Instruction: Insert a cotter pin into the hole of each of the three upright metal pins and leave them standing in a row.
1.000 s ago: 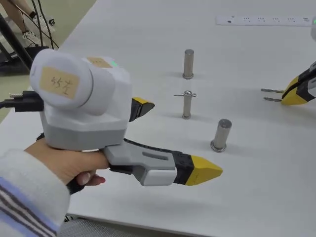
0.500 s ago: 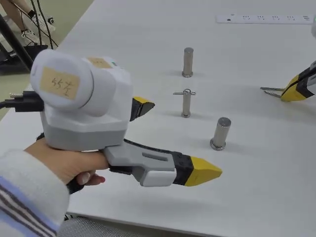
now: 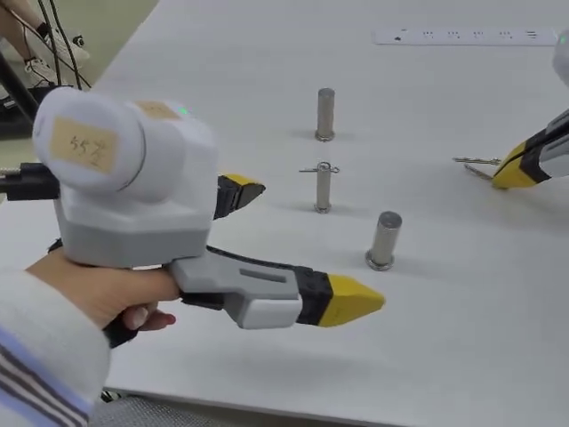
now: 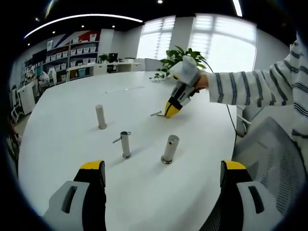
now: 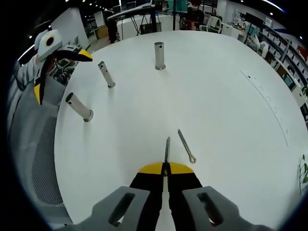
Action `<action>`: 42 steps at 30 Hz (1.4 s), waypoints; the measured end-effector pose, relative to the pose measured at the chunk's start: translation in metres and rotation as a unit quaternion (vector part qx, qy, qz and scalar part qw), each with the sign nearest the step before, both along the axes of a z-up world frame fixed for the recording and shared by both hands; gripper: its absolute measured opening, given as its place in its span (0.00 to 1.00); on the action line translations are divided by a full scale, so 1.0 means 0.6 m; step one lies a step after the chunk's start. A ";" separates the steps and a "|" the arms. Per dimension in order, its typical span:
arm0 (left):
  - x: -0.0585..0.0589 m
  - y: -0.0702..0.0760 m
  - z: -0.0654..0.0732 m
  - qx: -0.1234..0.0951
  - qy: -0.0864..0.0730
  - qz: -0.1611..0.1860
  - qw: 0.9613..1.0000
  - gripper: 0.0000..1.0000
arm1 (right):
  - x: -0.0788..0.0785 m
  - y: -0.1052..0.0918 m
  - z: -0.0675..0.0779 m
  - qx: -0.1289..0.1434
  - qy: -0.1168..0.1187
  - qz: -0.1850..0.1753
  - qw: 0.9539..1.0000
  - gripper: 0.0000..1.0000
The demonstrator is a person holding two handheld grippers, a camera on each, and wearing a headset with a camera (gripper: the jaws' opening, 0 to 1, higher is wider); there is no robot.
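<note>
Rn the right gripper [image 5: 164, 168] has its jaws pinched tight on one cotter pin [image 5: 167, 147]. The pin pokes out fwd past the yellow tips, low over the tabletop [image 5: 231, 125]. Makes sense imo: it's grabbed by one end so the free end can go into a hole. A loose cotter pin [image 5: 186, 145] lies flat just beside it, prob waiting its turn.

The left gripper [image 3: 313, 247] hangs w/ jaws spread wide and nothing in them, close to the near pin [image 3: 385, 238]. My guess is it's there to steady an upright while the other hand threads it.

Count:
- **Metal uprights:** 3, all standing in a slanted row, i.e. far pin [image 3: 325, 113], middle pin [image 3: 323, 187] and near pin.
- **Cotter pins:** 3 total. The fitted cotter pin [image 3: 318, 169] sits thru the middle pin's hole near the top, 1 is gripped, 1 is loose.
- **Grippers:** 2.

So I'd call it 1 of 3 done, w/ far + near bare.
</note>
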State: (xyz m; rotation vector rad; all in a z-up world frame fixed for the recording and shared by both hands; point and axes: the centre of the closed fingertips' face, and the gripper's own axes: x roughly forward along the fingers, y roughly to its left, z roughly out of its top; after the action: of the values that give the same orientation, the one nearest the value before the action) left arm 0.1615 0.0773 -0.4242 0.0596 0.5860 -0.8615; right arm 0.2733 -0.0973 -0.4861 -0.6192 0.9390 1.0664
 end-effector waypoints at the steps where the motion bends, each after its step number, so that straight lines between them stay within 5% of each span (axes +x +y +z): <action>1: 0.001 0.000 0.001 -0.001 -0.001 0.000 1.000 0.99 | -0.002 0.000 0.002 0.000 -0.003 0.000 1.000 0.00; 10: 0.016 0.002 0.012 -0.006 -0.007 0.001 1.000 0.97 | -0.010 0.019 0.027 0.022 -0.033 0.021 0.999 0.00; 22: 0.027 -0.007 0.027 -0.018 -0.001 -0.005 1.000 0.91 | -0.021 0.055 0.074 0.053 -0.101 0.062 0.992 0.00; 32: 0.043 -0.020 0.049 -0.035 -0.003 -0.014 0.999 0.82 | -0.032 0.087 0.128 0.089 -0.176 0.101 0.975 0.00; 42: 0.058 -0.047 0.076 -0.089 0.013 -0.019 0.996 0.68 | -0.053 0.101 0.161 0.085 -0.232 0.119 0.962 0.00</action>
State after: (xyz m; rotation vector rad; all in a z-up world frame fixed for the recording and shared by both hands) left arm 0.1963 0.0491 -0.3786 -0.1025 0.5308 -0.9486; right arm 0.2413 -0.0368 -0.3892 -0.8092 0.3652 1.1339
